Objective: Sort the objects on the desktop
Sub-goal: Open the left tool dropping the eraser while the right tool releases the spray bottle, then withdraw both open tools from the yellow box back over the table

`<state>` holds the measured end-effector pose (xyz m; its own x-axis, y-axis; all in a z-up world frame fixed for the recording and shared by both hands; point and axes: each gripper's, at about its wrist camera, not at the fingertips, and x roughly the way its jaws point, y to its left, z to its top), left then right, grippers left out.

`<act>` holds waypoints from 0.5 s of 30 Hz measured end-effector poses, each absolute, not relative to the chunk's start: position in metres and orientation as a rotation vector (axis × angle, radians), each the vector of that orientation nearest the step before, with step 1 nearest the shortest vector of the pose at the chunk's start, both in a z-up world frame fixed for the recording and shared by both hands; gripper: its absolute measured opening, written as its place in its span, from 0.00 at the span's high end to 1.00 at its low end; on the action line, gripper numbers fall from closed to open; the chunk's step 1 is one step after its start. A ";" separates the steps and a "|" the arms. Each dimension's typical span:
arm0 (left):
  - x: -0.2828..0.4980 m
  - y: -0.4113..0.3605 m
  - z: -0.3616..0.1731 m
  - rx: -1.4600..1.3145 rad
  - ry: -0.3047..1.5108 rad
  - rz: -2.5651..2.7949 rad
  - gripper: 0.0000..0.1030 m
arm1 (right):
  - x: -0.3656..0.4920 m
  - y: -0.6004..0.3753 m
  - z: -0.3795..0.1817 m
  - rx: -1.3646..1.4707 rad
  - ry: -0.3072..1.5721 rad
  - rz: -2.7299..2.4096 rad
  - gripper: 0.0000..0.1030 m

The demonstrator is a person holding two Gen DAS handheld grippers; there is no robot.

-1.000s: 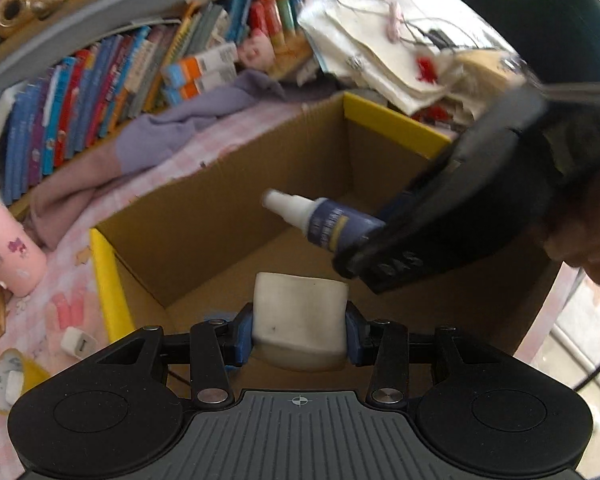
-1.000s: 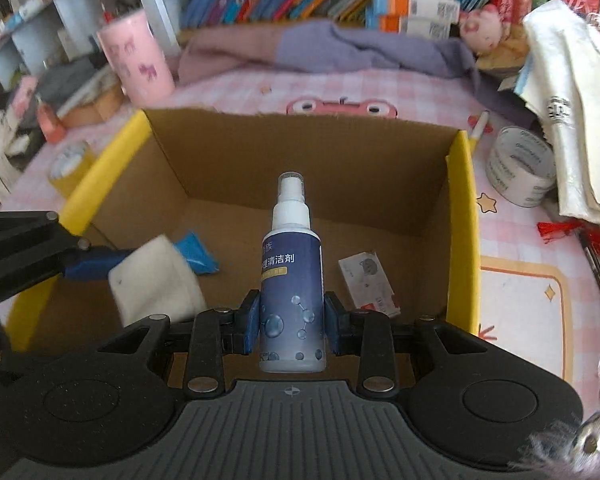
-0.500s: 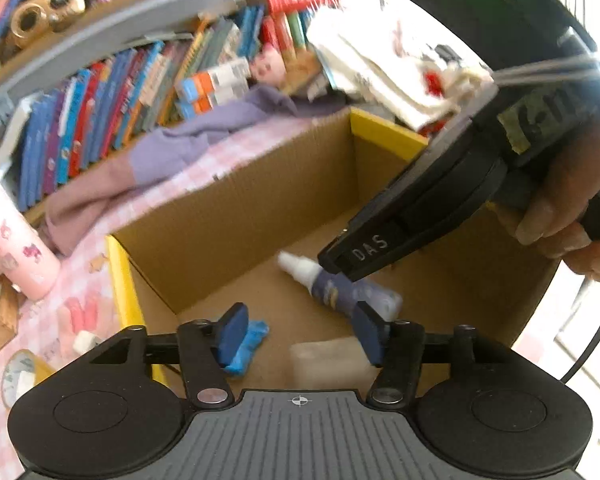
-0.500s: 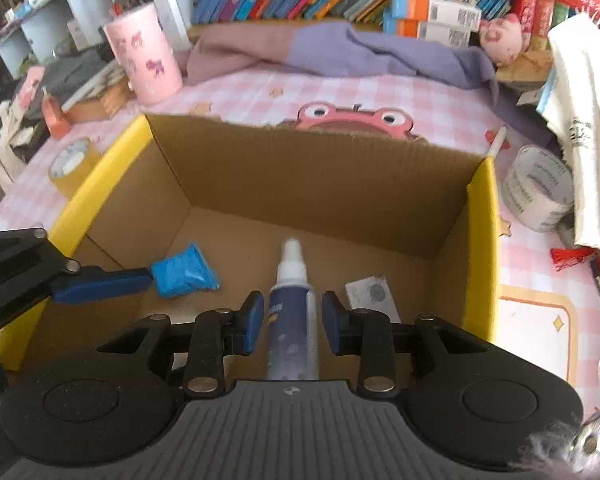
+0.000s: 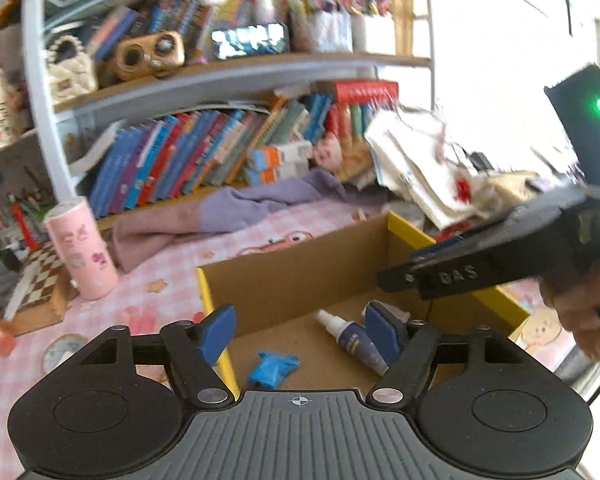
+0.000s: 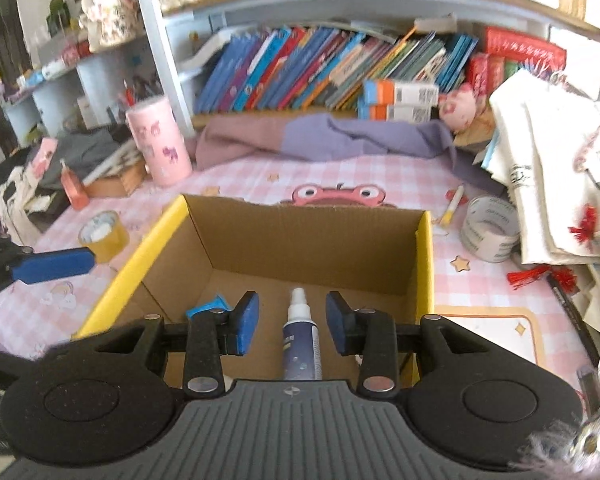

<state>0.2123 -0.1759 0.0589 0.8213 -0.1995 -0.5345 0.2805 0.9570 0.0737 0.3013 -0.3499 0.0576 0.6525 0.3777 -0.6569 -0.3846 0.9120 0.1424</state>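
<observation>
Spray bottle point(image 6: 300, 342) lies in the box point(image 6: 424, 264).
Both your grippers' jaws are opening, empty; it looks light, slick — grip its body.

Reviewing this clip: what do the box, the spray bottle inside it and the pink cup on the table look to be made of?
Box: corrugated cardboard, matte brown, ragged torn top edge; its yellow rims could be tape or print.
Spray bottle: probably plastic, with a white nozzle and a dark blue glossy label.
Pink cup: a smooth printed cylinder, plastic or coated paper; the blur leaves it open.
</observation>
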 end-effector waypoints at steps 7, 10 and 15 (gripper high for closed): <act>0.184 -0.162 0.063 0.122 0.518 -0.215 0.25 | 0.260 -0.354 0.070 -0.040 0.652 0.392 0.59; 0.174 -0.156 0.061 0.116 0.517 -0.209 0.24 | 0.245 -0.355 0.071 -0.046 0.627 0.365 0.58; 0.160 -0.143 0.057 0.087 0.521 -0.201 0.24 | 0.219 -0.357 0.069 -0.035 0.604 0.309 0.57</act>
<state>0.1600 -0.1434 0.0575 0.8483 -0.1682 -0.5021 0.2122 0.9767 0.0311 0.2187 -0.3573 0.0688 0.7787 0.2753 -0.5637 -0.2958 0.9535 0.0570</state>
